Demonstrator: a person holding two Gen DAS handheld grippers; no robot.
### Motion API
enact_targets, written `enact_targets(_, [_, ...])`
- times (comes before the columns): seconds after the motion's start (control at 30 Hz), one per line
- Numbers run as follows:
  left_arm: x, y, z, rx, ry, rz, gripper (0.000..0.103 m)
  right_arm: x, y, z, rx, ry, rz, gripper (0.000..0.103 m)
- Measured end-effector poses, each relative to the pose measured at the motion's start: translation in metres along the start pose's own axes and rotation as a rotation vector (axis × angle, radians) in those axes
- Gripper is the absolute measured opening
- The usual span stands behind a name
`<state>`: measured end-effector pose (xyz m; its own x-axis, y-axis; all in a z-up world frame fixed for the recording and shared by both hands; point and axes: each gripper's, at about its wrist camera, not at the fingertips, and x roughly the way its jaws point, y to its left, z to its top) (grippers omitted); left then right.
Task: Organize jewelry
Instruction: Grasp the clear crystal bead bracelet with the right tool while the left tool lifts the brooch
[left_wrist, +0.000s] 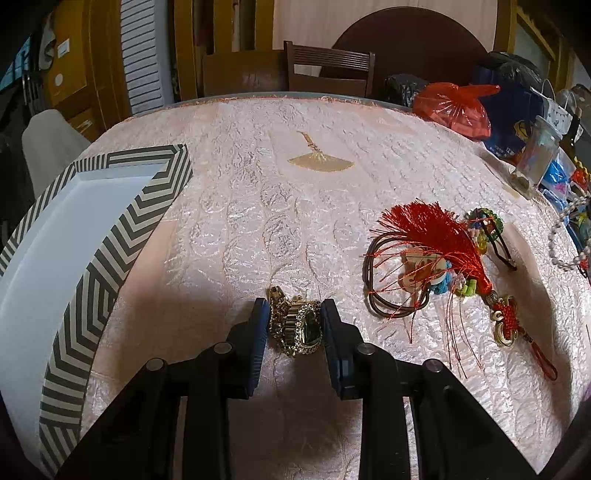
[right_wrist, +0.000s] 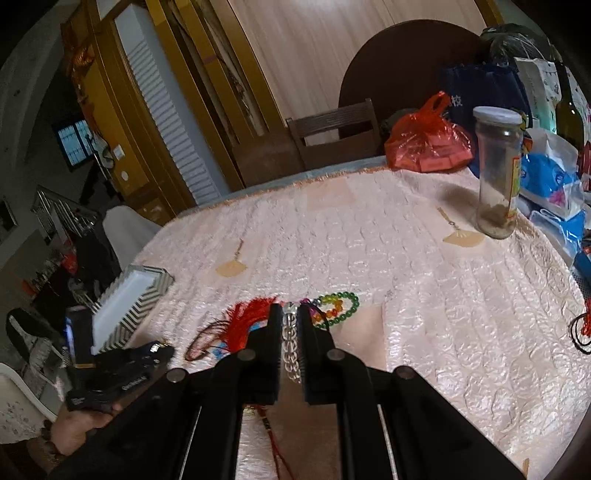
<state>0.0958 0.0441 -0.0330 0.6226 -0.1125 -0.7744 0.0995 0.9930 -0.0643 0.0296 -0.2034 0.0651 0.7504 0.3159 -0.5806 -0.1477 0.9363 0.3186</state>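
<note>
My left gripper (left_wrist: 294, 321) is shut on a gold watch (left_wrist: 295, 326) with a dark face, low over the pink tablecloth. My right gripper (right_wrist: 289, 330) is shut on a clear crystal bead bracelet (right_wrist: 290, 350), held above the table. A striped box (left_wrist: 122, 218) with a white inside stands to the left of the left gripper; it also shows in the right wrist view (right_wrist: 129, 306). A red tassel charm (left_wrist: 439, 236), brown hair ties (left_wrist: 380, 280) and a coloured bead bracelet (right_wrist: 338, 308) lie on the cloth.
A red plastic bag (right_wrist: 424, 144), a glass jar (right_wrist: 498, 173), blue packets (right_wrist: 550, 184) and bags crowd the table's far right. A wooden chair (left_wrist: 328, 70) stands behind the table. The left hand and its gripper (right_wrist: 122, 373) show at lower left.
</note>
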Motion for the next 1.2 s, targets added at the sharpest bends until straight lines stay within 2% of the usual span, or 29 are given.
enact_targets(0.2, [0.0,0.0,0.0,0.006,-0.001,0.009,0.039,-0.004,0.004,-0.003,0.008,-0.008,0.024,0.008])
enact_targets(0.33, [-0.002,-0.007,0.0,0.037,0.001,0.042,0.038,0.011,0.012,-0.011,-0.029,0.056,-0.035,0.008])
enact_targets(0.47, [-0.021,-0.014,0.002,0.034,-0.013,0.04,0.038,0.028,0.022,-0.018,-0.068,0.116,-0.082,0.008])
enact_targets(0.73, [-0.048,-0.025,0.007,0.067,-0.05,0.061,0.038,0.038,0.036,-0.021,-0.107,0.146,-0.116,0.008])
enact_targets(1.2, [-0.056,-0.007,0.005,0.007,-0.026,0.063,0.038,0.041,0.048,-0.025,-0.133,0.168,-0.158,0.008])
